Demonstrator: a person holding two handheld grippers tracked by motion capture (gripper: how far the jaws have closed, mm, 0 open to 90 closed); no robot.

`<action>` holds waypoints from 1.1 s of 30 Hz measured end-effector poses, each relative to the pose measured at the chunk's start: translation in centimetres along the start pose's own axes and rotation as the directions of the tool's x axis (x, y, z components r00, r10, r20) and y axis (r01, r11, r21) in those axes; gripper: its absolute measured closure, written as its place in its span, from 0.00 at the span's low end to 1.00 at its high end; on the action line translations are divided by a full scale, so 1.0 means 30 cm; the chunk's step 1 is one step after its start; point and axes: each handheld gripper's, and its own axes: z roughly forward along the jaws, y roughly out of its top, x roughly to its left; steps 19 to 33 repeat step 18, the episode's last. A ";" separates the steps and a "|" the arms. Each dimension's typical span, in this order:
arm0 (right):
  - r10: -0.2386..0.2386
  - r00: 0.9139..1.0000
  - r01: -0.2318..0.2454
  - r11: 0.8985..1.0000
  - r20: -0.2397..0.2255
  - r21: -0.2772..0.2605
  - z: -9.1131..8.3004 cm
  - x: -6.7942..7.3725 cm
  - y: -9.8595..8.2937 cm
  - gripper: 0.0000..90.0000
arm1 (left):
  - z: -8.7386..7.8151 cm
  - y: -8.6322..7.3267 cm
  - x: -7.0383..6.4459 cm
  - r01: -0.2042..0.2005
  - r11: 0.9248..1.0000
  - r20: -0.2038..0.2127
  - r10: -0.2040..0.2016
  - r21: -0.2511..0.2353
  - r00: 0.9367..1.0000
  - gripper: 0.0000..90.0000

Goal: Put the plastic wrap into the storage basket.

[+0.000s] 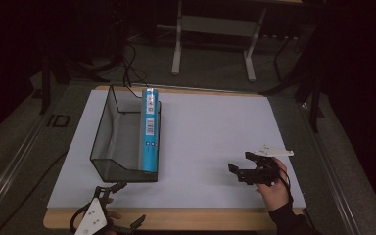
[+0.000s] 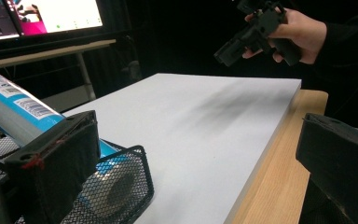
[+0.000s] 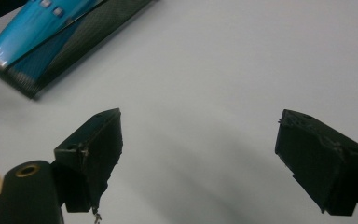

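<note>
Tube (image 1: 150,128), blue with white labels, lies along the right wall of the black mesh basket (image 1: 108,125). Right gripper (image 1: 241,168) hovers well right of the basket, jaws spread wide and empty; left gripper (image 1: 125,203) sits just below the basket's near end, also spread and empty, over the white board (image 1: 210,132).

Bare white board (image 1: 210,137) right of mesh basket (image 1: 108,147); blue tube (image 1: 150,129) along basket's right wall

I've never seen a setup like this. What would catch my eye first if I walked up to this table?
Probably the bright blue cylindrical tube, lying along the right side of a black wire mesh basket on the left half of the white board. Next, the two black handheld tools: the right gripper hovers open over the board's near right corner, held by a hand, while the left gripper sits open at the table's near edge, just in front of the basket.
</note>
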 end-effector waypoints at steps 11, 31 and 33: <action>-0.033 0.999 0.033 0.999 0.020 -0.012 0.012 -0.011 -0.040 0.16 | -0.003 0.000 -0.001 0.000 1.000 -0.001 0.000 -0.001 1.000 0.00; -0.063 0.997 0.063 0.998 0.037 -0.009 0.022 -0.003 -0.043 0.16 | -0.002 0.000 -0.002 -0.001 1.000 0.000 0.001 0.000 1.000 0.00; -0.063 0.997 0.063 0.998 0.037 -0.009 0.022 -0.003 -0.043 0.16 | -0.002 0.000 -0.002 -0.001 1.000 0.000 0.001 0.000 1.000 0.00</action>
